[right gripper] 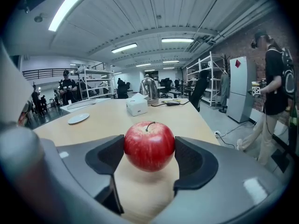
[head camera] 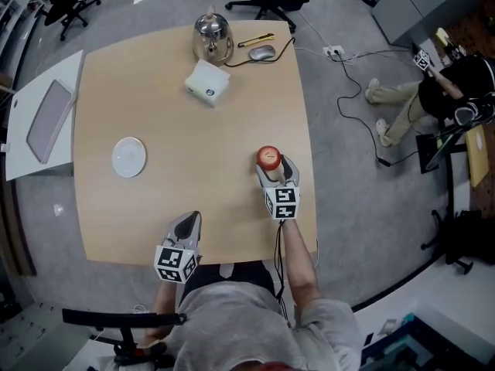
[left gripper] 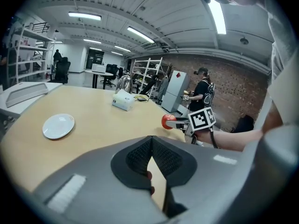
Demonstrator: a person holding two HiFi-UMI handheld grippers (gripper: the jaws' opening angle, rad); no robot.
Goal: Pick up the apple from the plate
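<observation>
A red apple sits clamped between the pads of my right gripper, stem up, over the table's right side. In the head view the apple shows at the tip of the right gripper. The white plate lies bare at the table's left, far from the apple. My left gripper rests near the front edge with its pads touching and nothing between them. From the left gripper view, the plate is ahead on the left and the apple on the right.
A white box, a metal kettle, a mouse and a yellow pen stand at the table's far edge. A side table with a grey tray adjoins the left. A person sits at the right.
</observation>
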